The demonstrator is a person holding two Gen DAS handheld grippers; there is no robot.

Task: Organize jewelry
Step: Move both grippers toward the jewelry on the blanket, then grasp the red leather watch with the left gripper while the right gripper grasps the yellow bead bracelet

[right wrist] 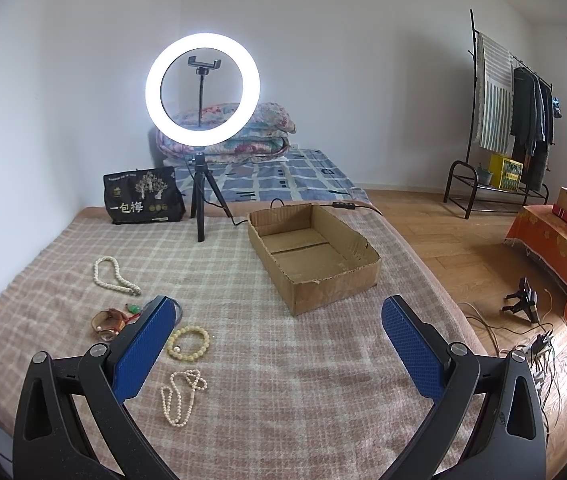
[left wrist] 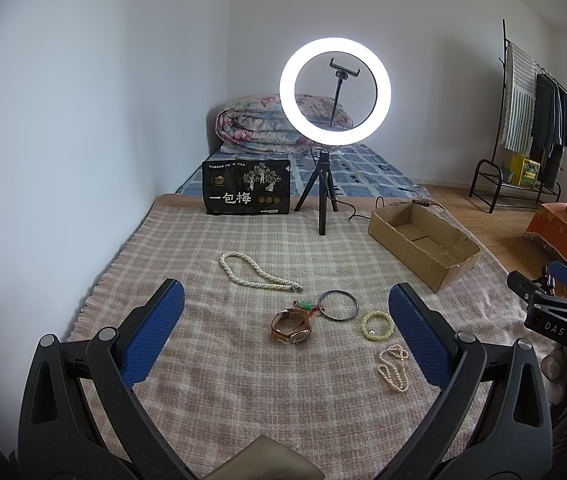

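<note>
Jewelry lies spread on a checked blanket (left wrist: 243,240): a thick pearl necklace (left wrist: 257,274) (right wrist: 113,276), a brown watch (left wrist: 291,326) (right wrist: 108,322), a dark bangle (left wrist: 338,306), a yellow bead bracelet (left wrist: 376,325) (right wrist: 188,342) and a thin pearl strand (left wrist: 393,368) (right wrist: 181,396). A small green charm (left wrist: 304,305) lies by the watch. An empty cardboard box (left wrist: 423,244) (right wrist: 315,252) stands to the right. My left gripper (left wrist: 285,300) hangs open above the watch and bangle. My right gripper (right wrist: 279,312) is open over bare blanket, right of the bracelet; its body (left wrist: 555,304) shows in the left wrist view.
A lit ring light on a tripod (left wrist: 333,92) (right wrist: 202,92) and a black bag (left wrist: 245,186) (right wrist: 143,196) stand at the blanket's far edge. Folded quilts (left wrist: 267,124) lie behind. A clothes rack (right wrist: 511,120) and an orange-draped stand (right wrist: 559,240) are on the floor at right, with cables (right wrist: 523,332).
</note>
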